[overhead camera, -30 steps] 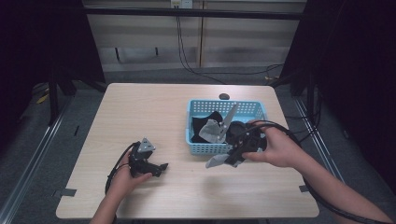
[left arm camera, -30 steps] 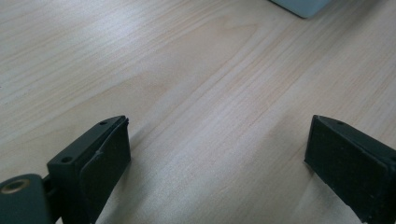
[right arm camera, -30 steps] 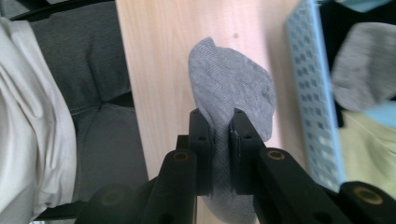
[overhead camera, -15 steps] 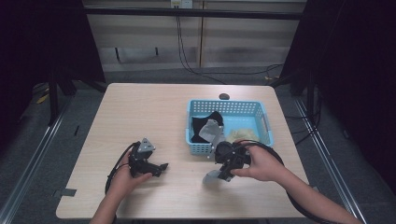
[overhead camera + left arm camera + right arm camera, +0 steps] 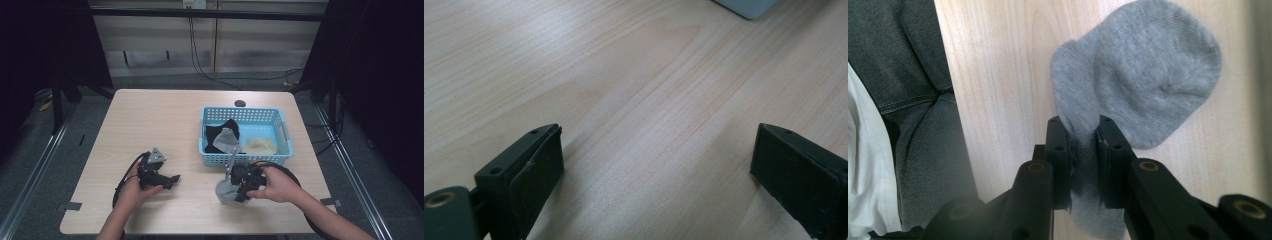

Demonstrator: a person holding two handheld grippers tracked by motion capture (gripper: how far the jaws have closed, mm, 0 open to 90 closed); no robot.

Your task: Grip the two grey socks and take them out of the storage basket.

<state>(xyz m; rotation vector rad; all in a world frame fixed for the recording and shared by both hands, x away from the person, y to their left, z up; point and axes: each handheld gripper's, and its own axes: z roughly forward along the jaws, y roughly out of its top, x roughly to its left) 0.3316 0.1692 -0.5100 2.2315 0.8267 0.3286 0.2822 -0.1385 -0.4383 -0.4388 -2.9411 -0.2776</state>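
A grey sock [image 5: 225, 193] [image 5: 1143, 75] lies with its toe flat on the wooden table [image 5: 150, 125], just in front of the blue basket [image 5: 246, 159]. My right gripper [image 5: 239, 186] [image 5: 1082, 122] points down at it and pinches the sock's narrow end between its pads. Its jaws have just been opening slightly, with the sock still between them. My left gripper [image 5: 174, 178] [image 5: 659, 150] rests on the table at the left, its jaws wide apart over bare wood.
The basket holds a black cloth [image 5: 216, 135], another grey sock [image 5: 228, 140] and a pale yellow cloth [image 5: 260, 146]. A small dark object [image 5: 240, 103] sits behind the basket. The person's dark trousers [image 5: 908, 100] show past the table's near edge.
My right gripper came down and toward the front edge from the basket with the grey sock, which now lies on the table. The left gripper stayed put.
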